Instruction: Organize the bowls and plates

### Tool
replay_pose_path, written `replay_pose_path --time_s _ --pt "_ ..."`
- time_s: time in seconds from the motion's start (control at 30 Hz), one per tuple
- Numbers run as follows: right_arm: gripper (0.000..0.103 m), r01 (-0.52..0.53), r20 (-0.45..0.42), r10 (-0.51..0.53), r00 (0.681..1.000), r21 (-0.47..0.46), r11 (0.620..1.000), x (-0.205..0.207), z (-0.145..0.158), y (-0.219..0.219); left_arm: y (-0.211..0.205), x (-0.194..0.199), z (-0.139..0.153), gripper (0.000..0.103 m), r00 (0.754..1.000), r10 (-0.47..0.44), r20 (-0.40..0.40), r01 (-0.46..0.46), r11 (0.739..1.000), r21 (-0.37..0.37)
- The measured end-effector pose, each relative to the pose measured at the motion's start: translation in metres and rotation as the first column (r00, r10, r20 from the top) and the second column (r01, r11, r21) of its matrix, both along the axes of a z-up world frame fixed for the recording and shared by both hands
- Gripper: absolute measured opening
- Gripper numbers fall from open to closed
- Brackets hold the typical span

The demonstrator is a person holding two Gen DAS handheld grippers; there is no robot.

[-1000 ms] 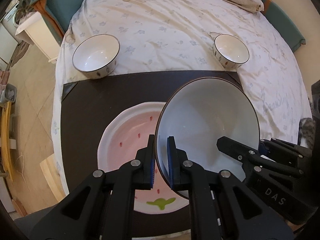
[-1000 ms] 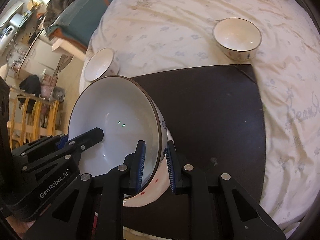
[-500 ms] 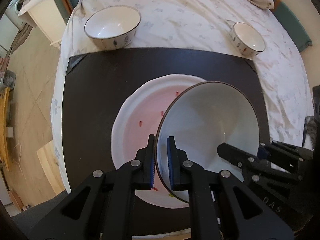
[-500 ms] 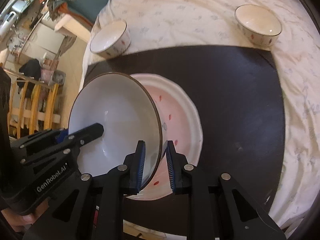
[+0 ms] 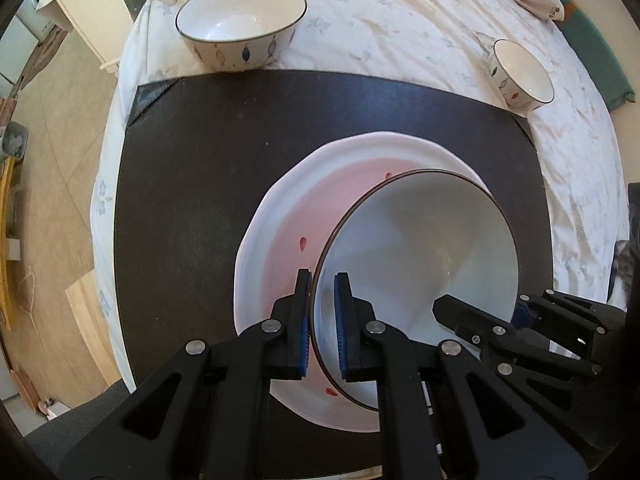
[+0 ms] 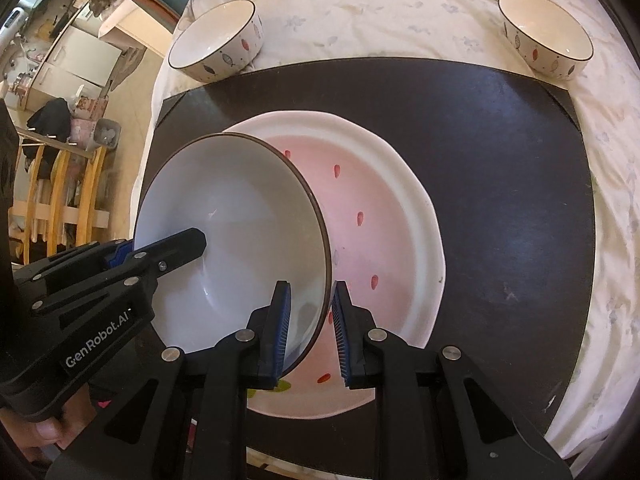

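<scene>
A large white bowl with a dark rim (image 5: 420,248) (image 6: 236,240) sits in the pink strawberry plate (image 5: 280,224) (image 6: 384,208) on the dark mat (image 5: 200,152) (image 6: 500,160). My left gripper (image 5: 322,320) is shut on the bowl's left rim. My right gripper (image 6: 310,320) straddles the bowl's right rim with its jaws spread wider, a gap showing beside the rim. Two small patterned bowls stand on the sheet beyond the mat: one far left (image 5: 240,32) (image 6: 216,40), one far right (image 5: 520,76) (image 6: 546,36).
The mat lies on a bed with a white flowered sheet (image 5: 380,20). A white nightstand (image 5: 80,12) and tan floor lie off the left edge. Wooden chairs (image 6: 60,192) stand at the left in the right wrist view.
Both grippers lowered the large bowl onto the pink plate and moved closer to the mat. The right gripper's jaws have widened off the rim.
</scene>
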State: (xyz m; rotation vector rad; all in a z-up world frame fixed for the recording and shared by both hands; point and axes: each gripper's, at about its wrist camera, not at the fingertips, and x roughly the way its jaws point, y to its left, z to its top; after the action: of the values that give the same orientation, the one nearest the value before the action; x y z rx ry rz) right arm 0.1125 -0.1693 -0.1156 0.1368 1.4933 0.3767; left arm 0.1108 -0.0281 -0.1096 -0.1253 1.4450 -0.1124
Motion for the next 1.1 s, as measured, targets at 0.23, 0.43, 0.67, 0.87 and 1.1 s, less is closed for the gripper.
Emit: replay_pose_path --time_s 0.23,0.43,0.67,0.87,1.1 --pt "0.023 0.003 -0.021 -0.003 1.0 -0.003 1.0 0.003 -0.008 0.004 -0.002 0.002 -0.003 0.008 1.0 -0.003 0.003 0.003 1.0 0.005" --pt "0.023 0.009 -0.037 -0.008 0.999 0.022 1.0 0.005 -0.011 0.001 0.0 0.002 -0.003 0.008 1.0 0.006 -0.001 -0.006 1.0 -0.002" --pt "0.024 0.022 -0.055 -0.02 0.998 0.048 0.999 0.004 -0.012 -0.002 0.001 0.002 -0.003 0.008 1.0 -0.003 -0.003 0.003 1.0 -0.011" --pt "0.024 0.044 -0.051 -0.042 0.998 0.039 0.998 0.006 -0.011 -0.009 -0.006 0.006 -0.004 0.008 1.0 -0.015 0.003 0.015 1.0 -0.024" --pt "0.024 0.041 -0.054 -0.039 0.998 0.031 0.999 0.003 -0.01 -0.011 -0.008 0.007 -0.006 0.008 1.0 -0.028 0.001 0.028 0.999 -0.035"
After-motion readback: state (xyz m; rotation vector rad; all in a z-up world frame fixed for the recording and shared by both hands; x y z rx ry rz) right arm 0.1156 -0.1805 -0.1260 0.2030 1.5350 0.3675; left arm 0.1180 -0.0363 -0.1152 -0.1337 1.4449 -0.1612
